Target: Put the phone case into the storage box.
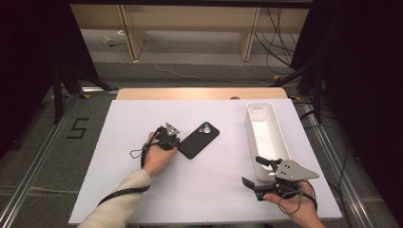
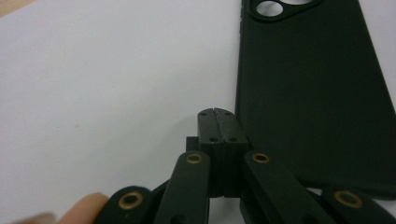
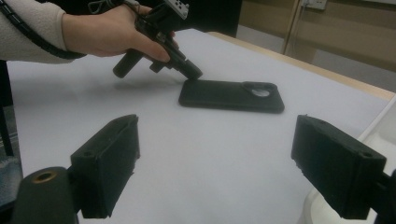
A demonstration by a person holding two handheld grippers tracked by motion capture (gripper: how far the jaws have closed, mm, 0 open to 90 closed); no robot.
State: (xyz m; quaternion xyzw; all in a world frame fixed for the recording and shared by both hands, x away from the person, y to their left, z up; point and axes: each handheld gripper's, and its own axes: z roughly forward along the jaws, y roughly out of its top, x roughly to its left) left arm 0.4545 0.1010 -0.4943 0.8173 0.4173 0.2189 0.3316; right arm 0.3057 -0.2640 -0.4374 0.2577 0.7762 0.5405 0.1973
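A black phone case (image 1: 198, 139) lies back-up on the white table sheet (image 1: 138, 118), its camera cutout at the far end. My left gripper (image 1: 177, 145) is shut with nothing between its jaws. In the left gripper view its closed tips (image 2: 217, 114) rest low on the sheet right beside the case's (image 2: 317, 93) long left edge; whether they touch the case I cannot tell. My right gripper (image 1: 252, 172) is open and empty at the near right, pointing left. Its view looks between its wide-apart jaws (image 3: 215, 154) at the case (image 3: 231, 95) and the left gripper (image 3: 194, 73).
A long white tray (image 1: 265, 133) stands empty along the right side of the sheet, its near end right beside my right gripper. A wooden strip (image 1: 199, 93) borders the table's far edge. Cables and dark stands lie on the floor beyond.
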